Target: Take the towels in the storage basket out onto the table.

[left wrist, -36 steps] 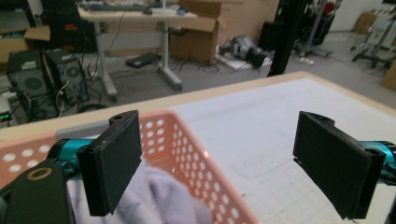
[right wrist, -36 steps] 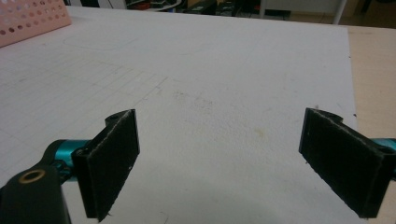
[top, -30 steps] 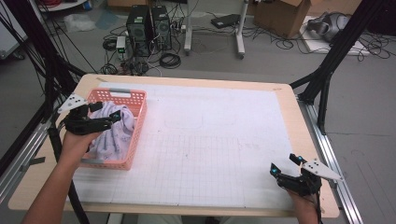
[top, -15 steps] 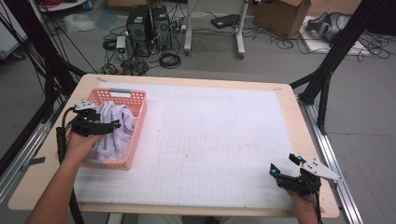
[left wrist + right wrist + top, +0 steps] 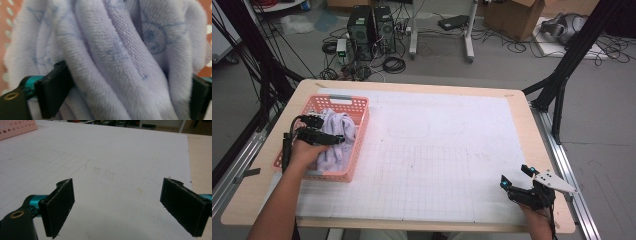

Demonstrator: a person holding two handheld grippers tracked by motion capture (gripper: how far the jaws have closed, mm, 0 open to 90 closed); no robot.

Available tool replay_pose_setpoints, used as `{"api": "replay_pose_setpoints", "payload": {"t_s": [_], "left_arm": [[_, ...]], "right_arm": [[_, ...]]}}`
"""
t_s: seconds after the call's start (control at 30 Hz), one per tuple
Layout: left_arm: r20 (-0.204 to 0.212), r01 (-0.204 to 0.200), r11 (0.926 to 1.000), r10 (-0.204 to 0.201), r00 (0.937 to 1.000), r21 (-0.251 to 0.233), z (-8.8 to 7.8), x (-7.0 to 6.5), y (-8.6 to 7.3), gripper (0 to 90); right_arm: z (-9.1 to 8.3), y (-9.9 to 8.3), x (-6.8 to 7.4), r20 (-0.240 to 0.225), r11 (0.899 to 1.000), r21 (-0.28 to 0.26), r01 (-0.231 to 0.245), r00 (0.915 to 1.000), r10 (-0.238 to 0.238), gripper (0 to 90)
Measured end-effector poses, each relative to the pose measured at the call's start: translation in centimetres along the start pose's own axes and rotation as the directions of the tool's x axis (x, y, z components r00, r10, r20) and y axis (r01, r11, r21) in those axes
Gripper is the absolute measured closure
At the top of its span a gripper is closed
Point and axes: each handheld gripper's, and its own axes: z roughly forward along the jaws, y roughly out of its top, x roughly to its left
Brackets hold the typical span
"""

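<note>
A pale lavender towel (image 5: pixel 340 126) lies bunched in a pink plastic basket (image 5: pixel 358 146) at the table's left side. My left gripper (image 5: pixel 327 131) is down in the basket, open, with its jaws on either side of a thick fold of the towel (image 5: pixel 120 57). In the left gripper view the jaws of that gripper (image 5: pixel 128 75) stand wide apart with plush cloth pressed between them. My right gripper (image 5: pixel 514 175) rests low near the table's front right corner, open. Nothing is between the fingers of the right gripper (image 5: pixel 117 182).
A white gridded mat (image 5: pixel 437 150) covers most of the wooden table (image 5: pixel 539 130). The basket's corner (image 5: pixel 15 128) shows far off in the right gripper view. Black frame legs, computer towers and cables stand on the floor beyond the table.
My left gripper has dropped from above the basket's near left side into it and turned, so its jaws now straddle the towel. The right gripper has stayed put.
</note>
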Motion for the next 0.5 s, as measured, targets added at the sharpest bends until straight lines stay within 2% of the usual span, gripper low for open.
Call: {"api": "replay_pose_setpoints", "payload": {"t_s": [0.17, 0.27, 0.37, 0.4, 0.43, 0.5], "left_arm": [[-0.005, -0.022, 0.9994, 0.022, 0.9998, 0.027, 0.54, -0.26, 0.25, 5.3], [-0.02, -0.034, 0.9993, 0.035, 0.9992, 0.018, 0.85, -0.11, 0.16, 5.6], [-0.052, -0.02, 0.9998, 0.02, 0.9984, 0.001, 1.05, -0.14, 0.23, 10.1], [-0.052, -0.035, 0.9994, 0.035, 0.9981, -0.002, 1.01, -0.16, 0.24, 12.7], [-0.04, -0.05, 0.9987, 0.05, 0.998, -0.008, 0.96, -0.16, 0.22, 18.8], [-0.014, -0.057, 0.9984, 0.057, 0.9983, -0.005, 0.9, -0.3, 0.21, 32.9]], "right_arm": [[0.07, 0.02, 0.04, 0.001, 1.0, 0.002, 0.01, 1.0, -0.01, 10.8], [0.07, 0.03, 0.03, 0.003, 1.0, 0.004, 0.008, 1.0, -0.008, 10.8], [0.03, 0.02, 0.09, 0.006, 1.0, 0.003, 0.007, 1.0, -0.007, 10.8], [0.03, 0.02, 0.11, 0.006, 1.0, 0.003, 0.007, 1.0, -0.007, 10.8], [0.03, 0.02, 0.09, 0.005, 1.0, 0.001, 0.01, 0.9999, -0.01, 10.8], [0.03, 0.01, 0.09, 0.004, 1.0, 0.001, 0.01, 0.9999, -0.01, 10.8]]}}
